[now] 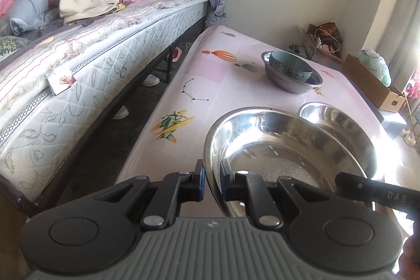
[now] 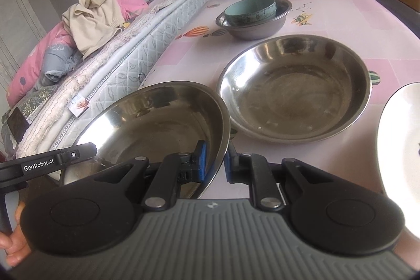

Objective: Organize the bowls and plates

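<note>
1. Two grippers are seen. The left gripper has its jaws closed on the near-left rim of a steel plate; the right gripper has its jaws closed on that same plate's right rim. The plate is thus held from both sides and appears tilted above the surface.
2. Three wide dishes are counted: the held steel plate, a second steel plate lying flat on the surface just beyond it, and a white plate at the right edge of the right wrist view.
3. Two bowls are counted, at the far end of the surface: a teal bowl sitting inside a grey metal bowl (tilted against one side of it).
4. The white plate is cut off by the frame. In the left wrist view the second steel plate is mostly hidden behind the held one.
5. A bed piled with clothes stands beside the surface; cardboard boxes lie beyond it, their contents hard to make out.
6. Part of a hand is seen at the left edge.
</note>
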`<action>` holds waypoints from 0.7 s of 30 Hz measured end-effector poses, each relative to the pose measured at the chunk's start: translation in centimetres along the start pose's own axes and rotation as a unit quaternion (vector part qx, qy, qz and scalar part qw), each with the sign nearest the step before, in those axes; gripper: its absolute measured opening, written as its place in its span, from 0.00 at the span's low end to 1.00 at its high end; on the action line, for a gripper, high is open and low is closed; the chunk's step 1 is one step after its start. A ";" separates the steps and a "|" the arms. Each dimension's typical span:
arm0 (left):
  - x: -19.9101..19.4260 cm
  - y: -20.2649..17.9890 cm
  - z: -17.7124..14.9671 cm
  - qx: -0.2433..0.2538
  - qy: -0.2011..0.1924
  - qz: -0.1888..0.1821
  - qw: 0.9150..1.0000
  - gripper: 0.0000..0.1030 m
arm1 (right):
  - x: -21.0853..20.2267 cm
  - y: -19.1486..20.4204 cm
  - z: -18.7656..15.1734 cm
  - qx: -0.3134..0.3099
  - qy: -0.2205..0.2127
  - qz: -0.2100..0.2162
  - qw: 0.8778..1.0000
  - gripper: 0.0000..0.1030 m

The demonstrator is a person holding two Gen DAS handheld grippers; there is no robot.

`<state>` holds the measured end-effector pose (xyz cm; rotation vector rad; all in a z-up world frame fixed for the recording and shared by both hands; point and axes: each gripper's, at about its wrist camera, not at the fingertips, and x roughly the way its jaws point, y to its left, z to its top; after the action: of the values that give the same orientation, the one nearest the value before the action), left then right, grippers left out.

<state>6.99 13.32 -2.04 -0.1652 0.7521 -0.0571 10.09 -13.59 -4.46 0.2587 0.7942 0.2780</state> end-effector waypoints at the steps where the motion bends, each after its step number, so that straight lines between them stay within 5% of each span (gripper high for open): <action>1: 0.1 -0.3 0.2 0.002 -0.002 -0.002 1.000 0.12 | -0.2 -0.2 0.1 0.002 -0.003 -0.001 1.000 0.14; 21: 3.4 -7.6 2.4 0.037 0.003 -0.053 0.998 0.12 | -3.4 -6.3 2.2 0.042 -0.038 -0.046 0.997 0.15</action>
<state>11.11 5.75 -1.32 -0.1343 0.7461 -0.1864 10.42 -20.93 -2.82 0.3097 0.7416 0.1482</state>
